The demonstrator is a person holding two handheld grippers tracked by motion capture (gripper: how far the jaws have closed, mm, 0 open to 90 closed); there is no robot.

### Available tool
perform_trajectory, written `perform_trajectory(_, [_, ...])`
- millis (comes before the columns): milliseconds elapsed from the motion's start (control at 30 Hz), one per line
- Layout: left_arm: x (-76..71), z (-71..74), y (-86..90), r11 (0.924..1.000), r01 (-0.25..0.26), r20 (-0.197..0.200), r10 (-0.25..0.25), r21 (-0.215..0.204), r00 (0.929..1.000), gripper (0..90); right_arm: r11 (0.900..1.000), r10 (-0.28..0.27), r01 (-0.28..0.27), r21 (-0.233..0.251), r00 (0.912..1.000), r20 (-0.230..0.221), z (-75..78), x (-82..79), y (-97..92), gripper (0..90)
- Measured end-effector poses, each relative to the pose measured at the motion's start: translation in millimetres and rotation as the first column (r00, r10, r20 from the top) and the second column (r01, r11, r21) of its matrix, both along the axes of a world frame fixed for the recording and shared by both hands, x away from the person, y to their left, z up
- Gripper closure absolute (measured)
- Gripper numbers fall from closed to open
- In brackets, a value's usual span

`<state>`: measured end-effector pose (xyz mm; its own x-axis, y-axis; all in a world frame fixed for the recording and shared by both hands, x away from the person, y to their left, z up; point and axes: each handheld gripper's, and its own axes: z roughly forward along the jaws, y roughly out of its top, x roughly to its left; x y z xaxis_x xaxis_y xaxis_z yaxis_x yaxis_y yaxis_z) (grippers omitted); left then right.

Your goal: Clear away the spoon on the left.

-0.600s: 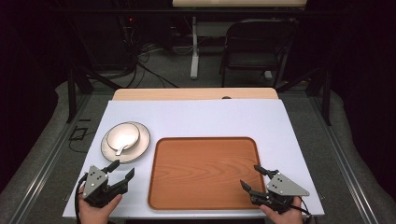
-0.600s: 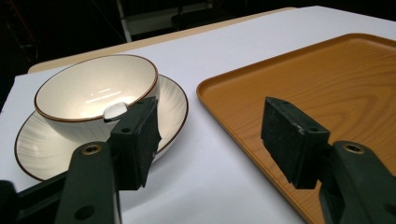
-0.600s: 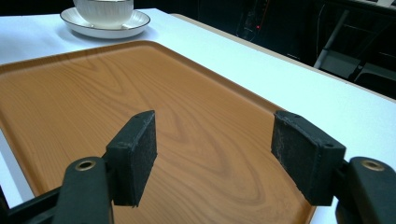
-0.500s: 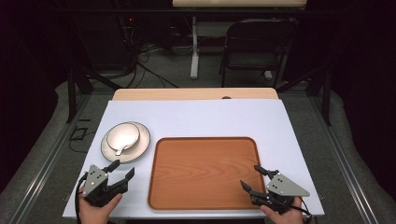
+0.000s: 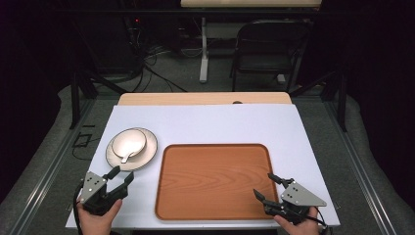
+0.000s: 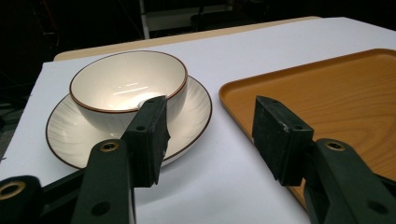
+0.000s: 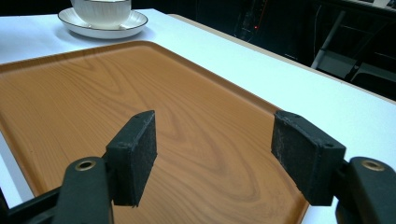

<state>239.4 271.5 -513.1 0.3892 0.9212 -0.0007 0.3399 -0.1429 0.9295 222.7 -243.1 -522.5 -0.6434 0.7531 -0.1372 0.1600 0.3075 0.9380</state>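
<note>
A cream bowl with a brown rim sits upright on a matching plate at the left of the white tabletop. A bare wooden tray lies in the middle. My left gripper is open just short of the plate, near the front left corner. In the left gripper view its jaws frame bare table between the plate, which carries the bowl, and the tray. My right gripper is open over the tray's front right corner, nothing between its jaws above the tray.
The white board covers a wooden table whose far edge shows behind it. A folding chair and cables stand on the dark floor beyond. The bowl and plate lie far off in the right gripper view.
</note>
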Motion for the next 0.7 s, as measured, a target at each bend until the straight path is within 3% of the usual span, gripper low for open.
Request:
perform_trajectory(200, [3.4, 2.7, 1.0, 0.9996, -0.024, -0.009, 0.024, -0.011, 0.9997, 57.9, 1.0000, 0.001, -0.001, -0.001, 1.0000, -0.003, -0.5, 0.8, 0.7, 30.9])
perform_trajectory(333, [5.8, 6.2, -7.0, 0.9989, -0.043, -0.030, 0.043, 0.021, 0.9986, 58.6, 1.0000, 0.000, 0.000, -0.005, 1.0000, -0.003, -0.7, 0.8, 1.0, 30.9])
perform_trajectory(367, [6.1, 7.8, -8.1, 0.9979, -0.047, -0.034, 0.048, 0.046, 0.9983, 60.4, 1.0000, -0.001, 0.001, -0.004, 1.0000, -0.004, -0.7, 0.7, 0.8, 30.9])
perform_trajectory(433, [6.8, 9.0, -9.3, 0.9972, -0.051, -0.025, 0.052, 0.055, 0.9983, 65.9, 1.0000, -0.002, 0.002, -0.004, 1.0000, -0.005, -0.7, 0.7, 0.6, 31.0])
perform_trajectory(467, [9.1, 12.8, -10.6, 0.9969, -0.030, -0.021, 0.032, 0.073, 0.9993, 70.6, 1.0000, -0.004, 0.004, 0.000, 0.9999, -0.009, -0.8, 1.0, 0.6, 30.9])
perform_trajectory(600, [14.5, 20.3, -15.4, 0.9929, -0.034, -0.013, 0.036, 0.114, 0.9993, 73.5, 1.0000, -0.003, 0.003, -0.001, 0.9999, -0.011, -1.1, 1.2, 0.7, 30.9])
perform_trajectory(700, [18.1, 23.1, -17.3, 0.9924, -0.038, -0.026, 0.041, 0.117, 0.9988, 74.5, 1.0000, -0.003, 0.003, 0.000, 0.9999, -0.013, -1.1, 1.1, 0.3, 30.9])
